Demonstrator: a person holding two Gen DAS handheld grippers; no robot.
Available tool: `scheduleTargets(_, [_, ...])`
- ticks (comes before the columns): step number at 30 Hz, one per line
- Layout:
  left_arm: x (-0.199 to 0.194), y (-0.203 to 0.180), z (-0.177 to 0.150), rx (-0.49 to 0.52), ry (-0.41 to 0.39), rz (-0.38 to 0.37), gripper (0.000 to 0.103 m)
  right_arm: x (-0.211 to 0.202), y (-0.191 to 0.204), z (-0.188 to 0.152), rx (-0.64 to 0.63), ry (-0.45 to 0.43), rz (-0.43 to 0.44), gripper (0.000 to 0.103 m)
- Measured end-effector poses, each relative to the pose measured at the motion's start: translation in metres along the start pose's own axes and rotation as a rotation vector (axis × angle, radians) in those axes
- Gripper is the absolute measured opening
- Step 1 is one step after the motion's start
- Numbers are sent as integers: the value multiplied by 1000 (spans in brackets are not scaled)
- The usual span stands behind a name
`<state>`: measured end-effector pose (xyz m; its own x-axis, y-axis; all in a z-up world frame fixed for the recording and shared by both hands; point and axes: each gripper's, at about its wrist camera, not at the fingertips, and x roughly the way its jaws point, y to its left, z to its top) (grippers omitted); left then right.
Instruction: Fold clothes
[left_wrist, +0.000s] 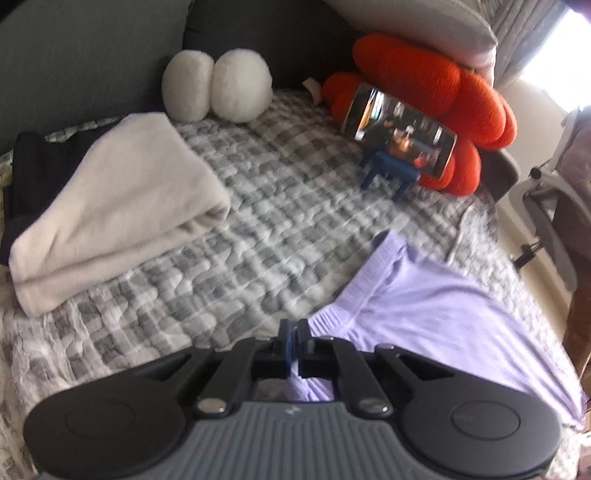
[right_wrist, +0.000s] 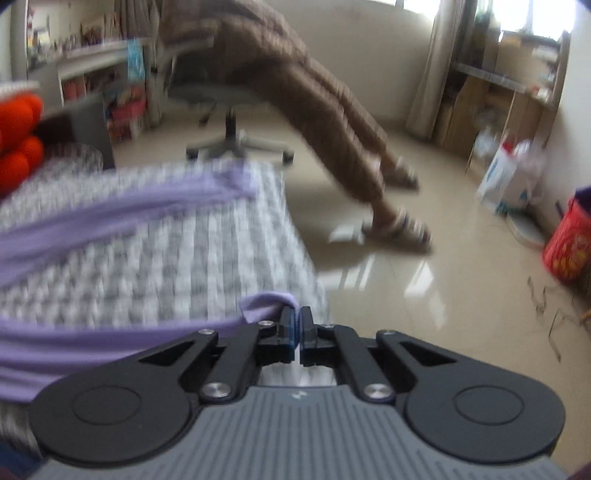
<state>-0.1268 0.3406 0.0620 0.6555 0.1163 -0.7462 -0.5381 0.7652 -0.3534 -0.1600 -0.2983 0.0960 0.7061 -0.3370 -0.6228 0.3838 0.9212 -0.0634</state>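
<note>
Both tongs are pinched tight on a lilac garment: the left tongs (left_wrist: 293, 332) grip its ribbed edge, the right tongs (right_wrist: 297, 325) a corner, with the lilac garment (left_wrist: 424, 314) stretched between them just above the checked bed cover (left_wrist: 258, 221). Farther ahead and left of the left tongs lies a folded cream garment (left_wrist: 118, 206), apparently finished, so this piece's folding seems barely begun.

Folded towel (left_wrist: 118, 206) left of garment (left_wrist: 436, 306), apparently on bed (left_wrist: 280, 206).

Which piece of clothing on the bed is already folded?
The cream fleece garment, lying in neat layers beside the white plush pillows. The lilac garment is still unfolded.
</note>
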Motion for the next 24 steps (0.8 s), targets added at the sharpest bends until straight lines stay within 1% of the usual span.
scheduleTargets(2, [-9, -5, 7, 1, -19, -18, 2, -10, -1, 20, 9, -73, -16, 1])
scheduleTargets(5, [-24, -13, 10, 33, -50, -26, 2, -28, -5, 40, 10, -172, -95, 0])
scheduleTargets(6, [-27, -13, 8, 47, -51, -23, 2, -33, -8, 40, 9, -184, -123, 0])
scheduleTargets(7, [-29, -12, 5, 59, -50, -20, 2, -35, -12, 36, 15, -178, -130, 0])
scheduleTargets(8, [-28, -9, 1, 69, -44, -14, 2, -35, -16, 30, 17, -163, -131, 0])
scheduleTargets(11, [-14, 4, -14, 111, 0, 35, 1, -10, -21, -2, -1, -30, -83, 0])
scheduleTargets(13, [-4, 13, -20, 114, 16, 67, 1, 6, -23, -23, -10, 55, -48, 0])
scheduleTargets(15, [4, 21, -23, 108, 18, 95, 1, 19, -17, -36, -4, 109, 5, 1])
scheduleTargets(16, [5, 23, -22, 102, 12, 97, 1, 25, -13, -40, -6, 126, 34, 8])
scheduleTargets(17, [5, 24, -22, 96, 7, 94, 1, 30, -9, -42, 3, 138, 68, 12])
scheduleTargets(18, [4, 24, -22, 95, 3, 87, 1, 34, -5, -41, 32, 141, 103, 12])
scheduleTargets(19, [3, 23, -22, 98, 2, 79, 1, 39, -3, -40, 65, 143, 138, 15])
scheduleTargets(20, [2, 23, -23, 102, 5, 70, 1, 45, -6, -39, 117, 143, 162, 30])
scheduleTargets(22, [-1, 23, -25, 102, 13, 50, 2, 55, -11, -38, 234, 133, 161, 55])
scheduleTargets(24, [-2, 27, -26, 56, 34, 33, 5, 65, -19, -38, 346, 133, 169, 56])
